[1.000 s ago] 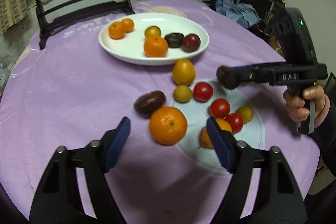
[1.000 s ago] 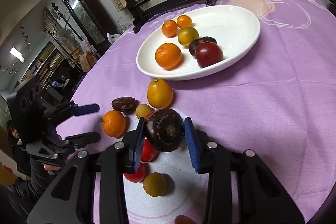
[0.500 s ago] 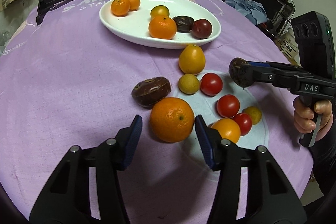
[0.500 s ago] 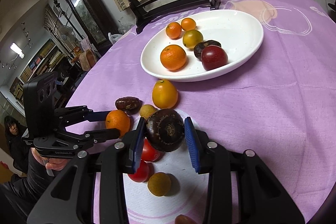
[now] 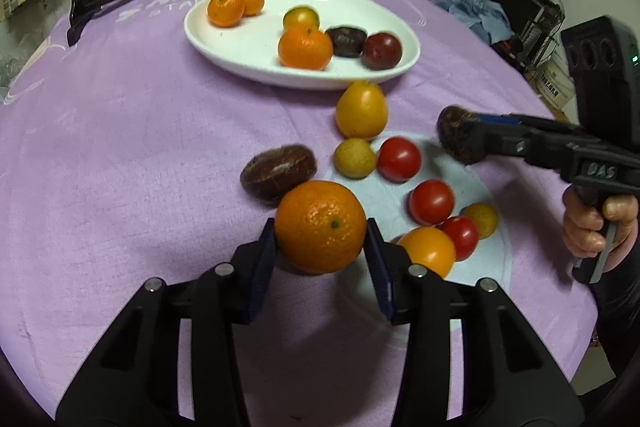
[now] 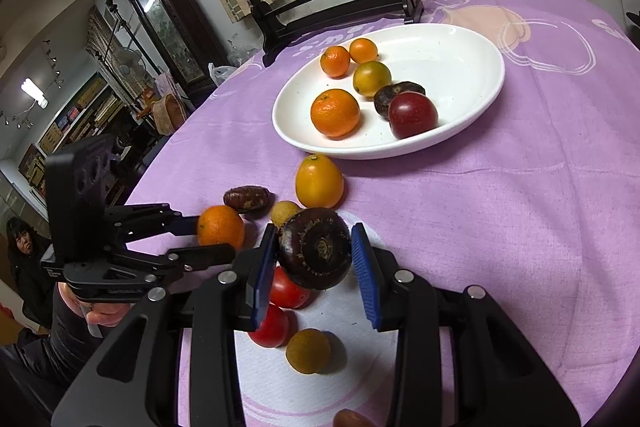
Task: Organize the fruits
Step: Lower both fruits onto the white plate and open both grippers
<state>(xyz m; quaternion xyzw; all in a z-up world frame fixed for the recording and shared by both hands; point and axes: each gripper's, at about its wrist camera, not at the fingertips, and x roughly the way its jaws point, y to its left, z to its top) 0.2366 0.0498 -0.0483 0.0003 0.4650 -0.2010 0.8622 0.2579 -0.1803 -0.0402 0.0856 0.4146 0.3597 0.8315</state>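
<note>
While six fruits fill it, plate sits.

Six fruits lie in the white oval ceramic plate: three orange mandarins, one yellow-green citrus, one dark brown passion fruit, one dark red plum. Beside the plate, on the cloth: three red tomatoes.

The plate lies at the far side of the desk, with six fruits in it. Nearer, loose fruits lie on the cloth; a chair stands behind, probably touching the desk.
</note>
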